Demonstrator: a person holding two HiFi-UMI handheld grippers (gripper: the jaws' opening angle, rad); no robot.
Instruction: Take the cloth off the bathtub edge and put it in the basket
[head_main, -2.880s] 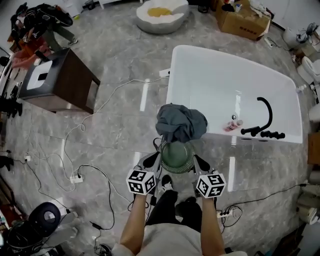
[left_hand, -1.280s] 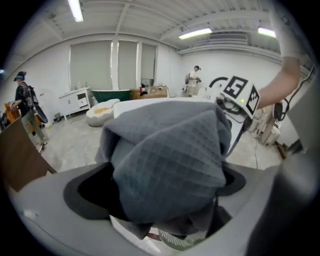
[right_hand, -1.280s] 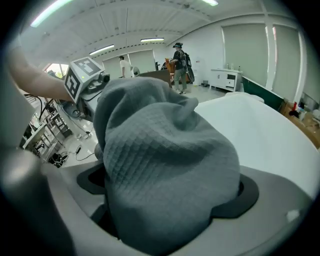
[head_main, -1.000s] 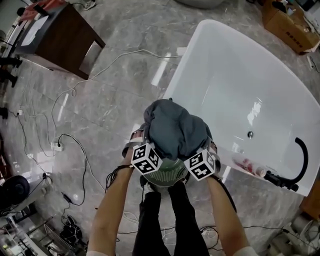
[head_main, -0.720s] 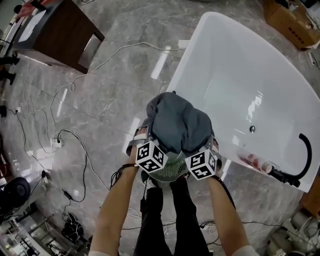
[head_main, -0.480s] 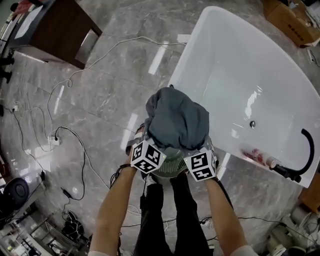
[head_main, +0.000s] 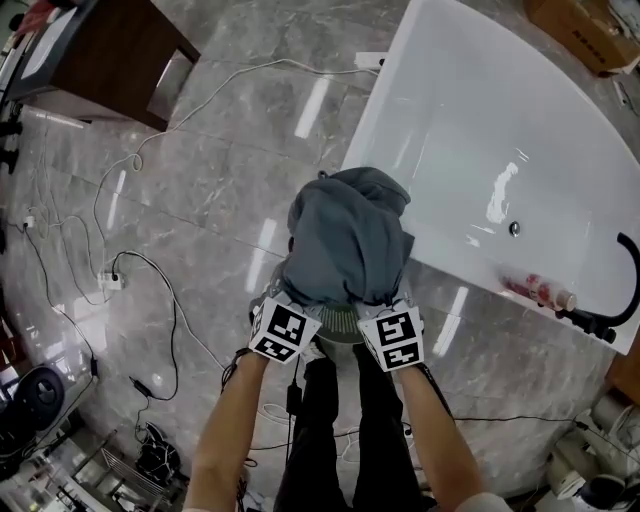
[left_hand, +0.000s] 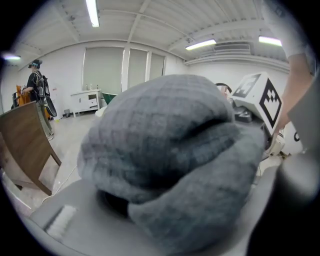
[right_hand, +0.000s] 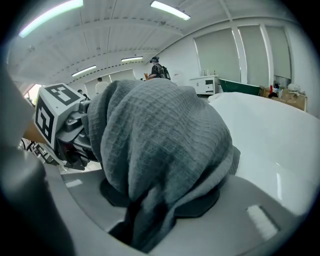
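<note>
Since both pairs of fingers have just been closing and now pinch folds of the grey waffle-weave cloth (head_main: 348, 240), the job is to keep that hold even while the bundle moves. The left gripper (head_main: 285, 305) bites the bundle's near-left side and the right gripper (head_main: 385, 305) its near-right, with fabric squeezed between the pads in both gripper views. The cloth sits heaped by the near rim of the white bathtub (head_main: 480, 100), directly above the round green ribbed basket (head_main: 340, 323), which shows only as a sliver under the bundle; whether the fabric rests on the rim or on the basket cannot be told. Probably the best course is to raise both hands together so no trailing fold catches the rim, centre the bundle over the basket's mouth, lower it well inside, and only then spread the fingers, checking that nothing hangs over onto the grey marble floor (head_main: 200, 190).
</note>
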